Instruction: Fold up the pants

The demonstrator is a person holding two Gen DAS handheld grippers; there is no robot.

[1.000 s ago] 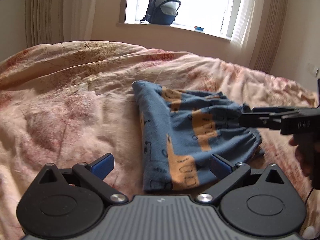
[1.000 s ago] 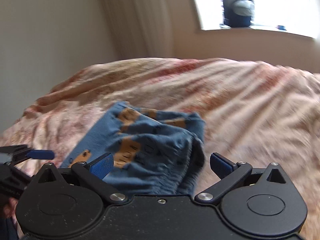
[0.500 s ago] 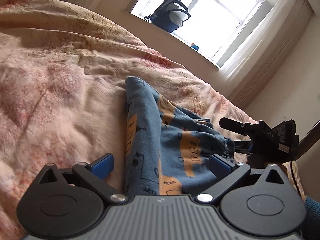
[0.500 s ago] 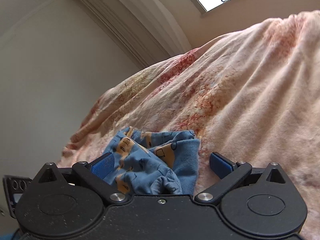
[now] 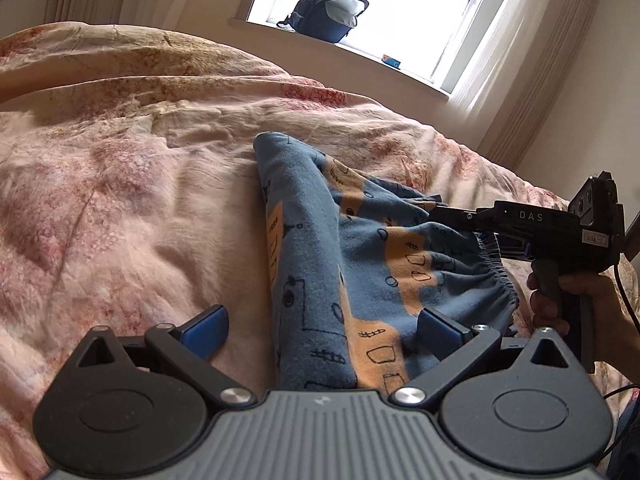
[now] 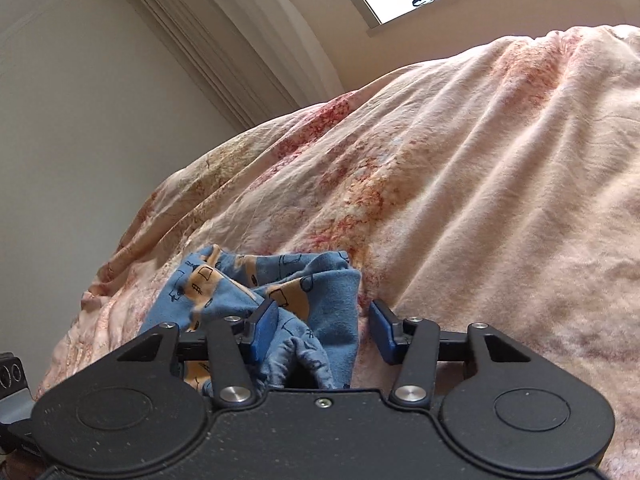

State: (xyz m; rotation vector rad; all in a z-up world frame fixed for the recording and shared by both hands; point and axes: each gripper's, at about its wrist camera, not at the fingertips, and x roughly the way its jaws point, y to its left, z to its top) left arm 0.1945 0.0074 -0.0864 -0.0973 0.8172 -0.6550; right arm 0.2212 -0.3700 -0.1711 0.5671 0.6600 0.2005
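Observation:
Blue pants (image 5: 352,264) with orange patches lie bunched on the pink floral bedspread (image 5: 120,208). My left gripper (image 5: 324,326) is open, its fingers on either side of the near end of the pants. My right gripper (image 6: 326,324) has partly closed around the elastic waistband end of the pants (image 6: 304,300), with a gap still showing between its right pad (image 6: 382,326) and the cloth. The right gripper also shows in the left wrist view (image 5: 520,220) at the waistband, held by a hand.
The bedspread (image 6: 480,184) stretches away in folds to a wall and window. A dark backpack (image 5: 328,8) stands on the windowsill. Curtains hang at both sides of the window.
The right gripper's jaws have narrowed around the waistband end. The left gripper has tilted back level and stays open at the near end of the pants.

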